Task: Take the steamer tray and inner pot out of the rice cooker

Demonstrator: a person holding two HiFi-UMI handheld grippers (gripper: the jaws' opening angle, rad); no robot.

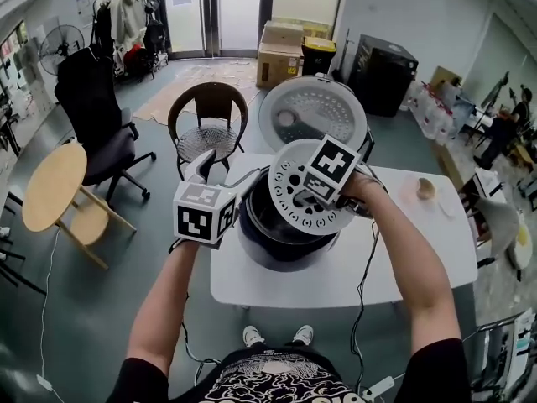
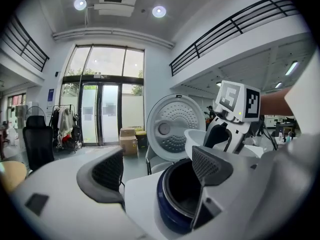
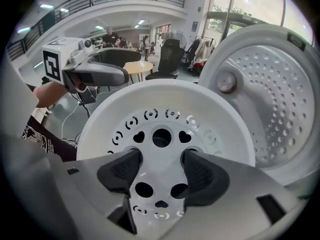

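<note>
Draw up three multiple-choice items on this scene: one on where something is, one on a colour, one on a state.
1. Where is the steamer tray?
A. Lying flat inside the cooker.
B. Held tilted above the rice cooker by the right gripper.
C. On the floor.

2. What colour is the rice cooker's outer body?
A. Red.
B. Yellow.
C. Dark blue.

3. How does the cooker's lid stand?
A. Swung open, upright.
B. Shut.
C. Taken off, lying on the table.

Answers:
1 B: the head view shows the tray clear of the opening, and the right gripper view shows the pads on it.
2 C: the left gripper view shows a blue shell.
3 A: its perforated inner face stands behind the tray.
</note>
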